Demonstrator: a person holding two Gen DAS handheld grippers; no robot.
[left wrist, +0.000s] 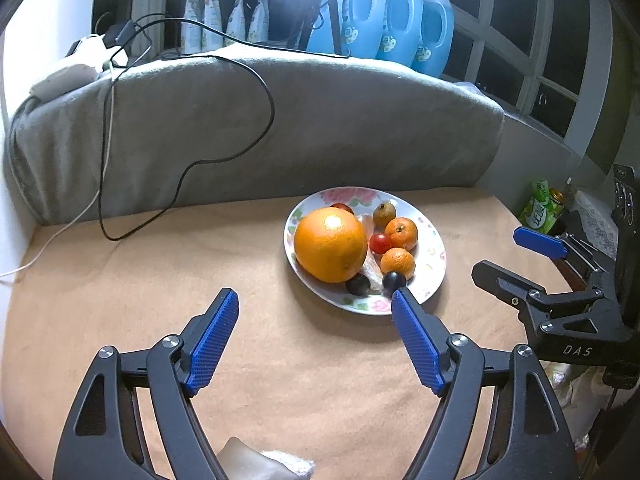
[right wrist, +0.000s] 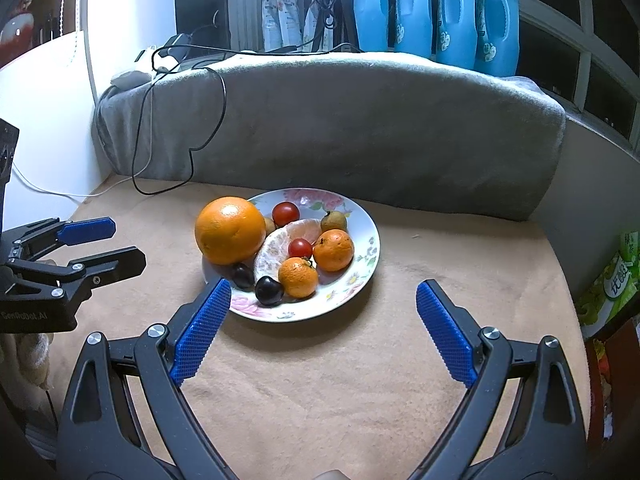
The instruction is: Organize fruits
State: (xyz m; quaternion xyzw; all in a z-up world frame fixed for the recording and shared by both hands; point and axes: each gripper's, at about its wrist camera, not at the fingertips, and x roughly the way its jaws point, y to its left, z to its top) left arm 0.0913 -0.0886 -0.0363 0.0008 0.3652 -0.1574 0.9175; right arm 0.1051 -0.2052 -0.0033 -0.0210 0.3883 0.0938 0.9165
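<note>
A floral plate sits on the tan cloth. It holds a large orange, two mandarins, cherry tomatoes, two dark round fruits, a peeled citrus piece and a small brownish fruit. My left gripper hovers at the plate's near left, open, with nothing between its pads. On the near right, my right gripper is open too and holds nothing.
A grey blanket-covered ledge rises behind the plate, with a black cable and a white cable trailing onto the cloth. Blue detergent bottles line the window sill. Green packets stand at the right edge.
</note>
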